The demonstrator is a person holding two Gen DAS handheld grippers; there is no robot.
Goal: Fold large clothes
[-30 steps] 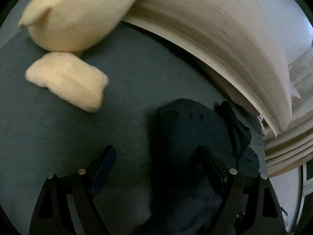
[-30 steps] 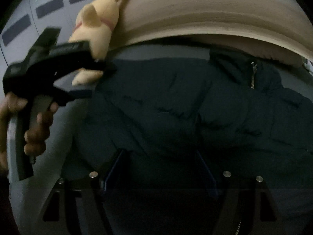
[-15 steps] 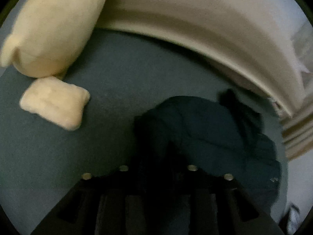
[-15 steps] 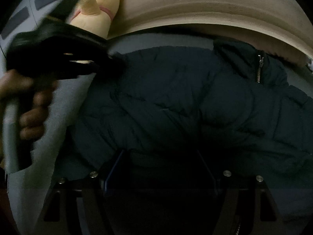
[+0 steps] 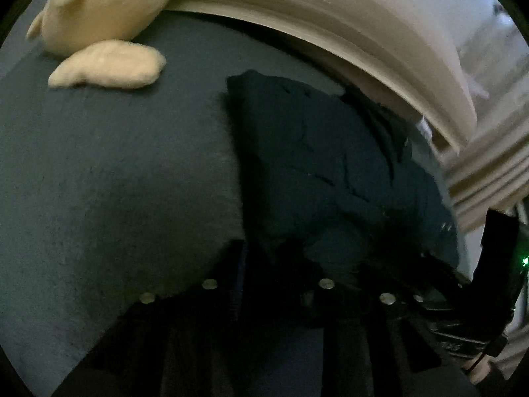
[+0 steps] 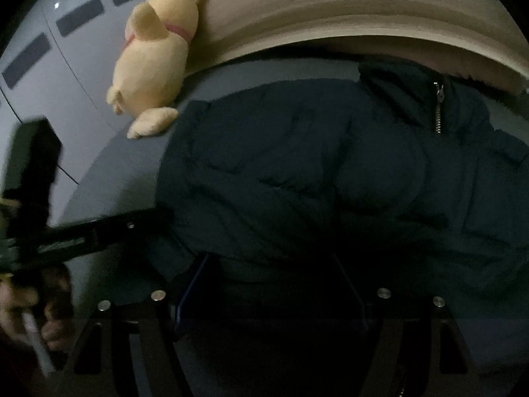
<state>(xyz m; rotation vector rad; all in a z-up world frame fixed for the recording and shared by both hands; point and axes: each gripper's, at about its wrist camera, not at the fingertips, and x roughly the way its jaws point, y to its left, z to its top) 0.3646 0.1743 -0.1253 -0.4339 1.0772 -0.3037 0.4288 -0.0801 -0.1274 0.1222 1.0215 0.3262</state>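
- Grey-blue bed sheet (image 5: 109, 178) carries a dark puffer jacket (image 6: 330, 172) lying below the pale headboard (image 6: 347, 10).
- Left tongs (image 5: 267, 284) have just been closing on the jacket's edge; slick padding could slip free.
- Right tongs (image 6: 271, 284) stand open around the hem, gripping nothing; lifting now would drag it lopsided toward the plush toy (image 6: 155, 56).

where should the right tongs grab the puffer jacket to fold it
On the puffer jacket, grip the thick bottom hem nearest the right tongs, coming from the near side, opposite the collar zipper. The jacket lies flat, collar away, and its hem already sits between their open jaws.
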